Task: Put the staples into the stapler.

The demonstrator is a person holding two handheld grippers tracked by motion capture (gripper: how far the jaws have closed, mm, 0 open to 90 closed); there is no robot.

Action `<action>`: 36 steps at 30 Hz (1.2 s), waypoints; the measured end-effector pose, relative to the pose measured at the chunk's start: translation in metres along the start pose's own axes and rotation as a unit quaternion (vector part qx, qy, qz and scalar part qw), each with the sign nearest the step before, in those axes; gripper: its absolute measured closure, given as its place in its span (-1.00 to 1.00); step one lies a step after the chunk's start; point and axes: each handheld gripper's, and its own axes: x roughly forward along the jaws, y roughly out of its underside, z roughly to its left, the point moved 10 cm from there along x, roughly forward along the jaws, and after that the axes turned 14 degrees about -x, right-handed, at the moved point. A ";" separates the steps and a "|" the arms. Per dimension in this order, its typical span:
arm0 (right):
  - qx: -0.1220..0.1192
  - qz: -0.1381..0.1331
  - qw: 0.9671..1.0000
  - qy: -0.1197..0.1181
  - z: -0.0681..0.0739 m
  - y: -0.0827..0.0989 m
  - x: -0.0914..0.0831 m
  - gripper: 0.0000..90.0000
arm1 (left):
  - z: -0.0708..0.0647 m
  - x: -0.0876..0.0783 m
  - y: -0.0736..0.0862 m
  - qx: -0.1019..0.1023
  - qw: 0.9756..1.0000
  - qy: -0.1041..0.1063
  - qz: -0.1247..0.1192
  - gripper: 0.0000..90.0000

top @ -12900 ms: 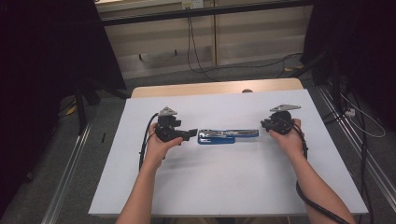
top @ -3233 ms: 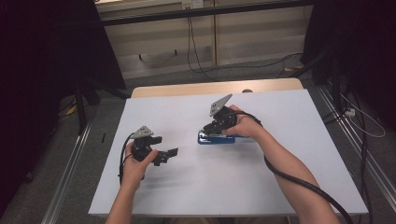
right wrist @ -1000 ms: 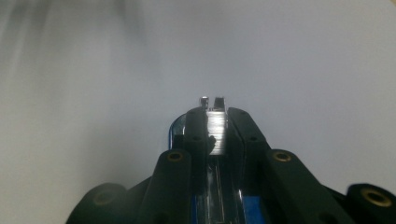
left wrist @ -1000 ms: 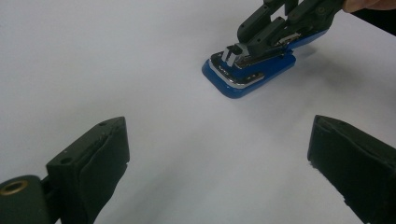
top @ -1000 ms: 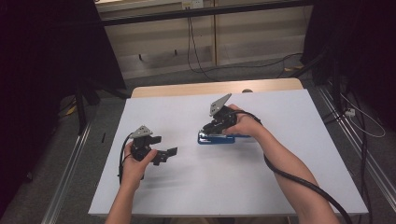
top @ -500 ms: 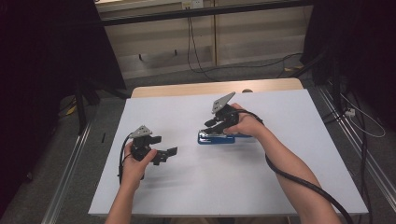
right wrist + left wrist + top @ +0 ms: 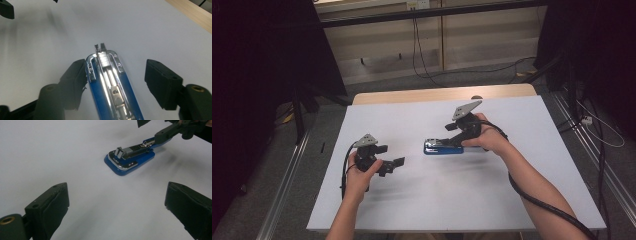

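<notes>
High view: stapler (image 7: 443, 148) mid-sheet, margins free

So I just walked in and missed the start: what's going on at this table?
A person works a blue stapler lying on the white table with two hand-held grippers. The right gripper is over the stapler's end; its jaws have just been opening and now stand apart on either side of the stapler, with a clear gap at one pad at least. The left gripper waits open off to the side, aimed at the stapler with nothing between its jaws.
</notes>
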 end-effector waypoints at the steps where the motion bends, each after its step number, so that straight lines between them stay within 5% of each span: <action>1: 0.001 0.000 1.000 0.005 0.000 0.001 -0.002 -0.40 | 0.000 0.001 -0.001 0.000 1.000 -0.001 -0.001 -0.87; 13: 0.048 -0.004 0.995 0.091 -0.004 0.021 -0.033 -0.72 | -0.007 0.014 -0.004 0.009 1.000 0.004 0.002 -0.87; 36: 0.081 0.010 0.983 0.163 0.004 0.059 -0.085 -0.78 | -0.019 0.029 -0.008 0.014 1.000 0.018 -0.003 -0.88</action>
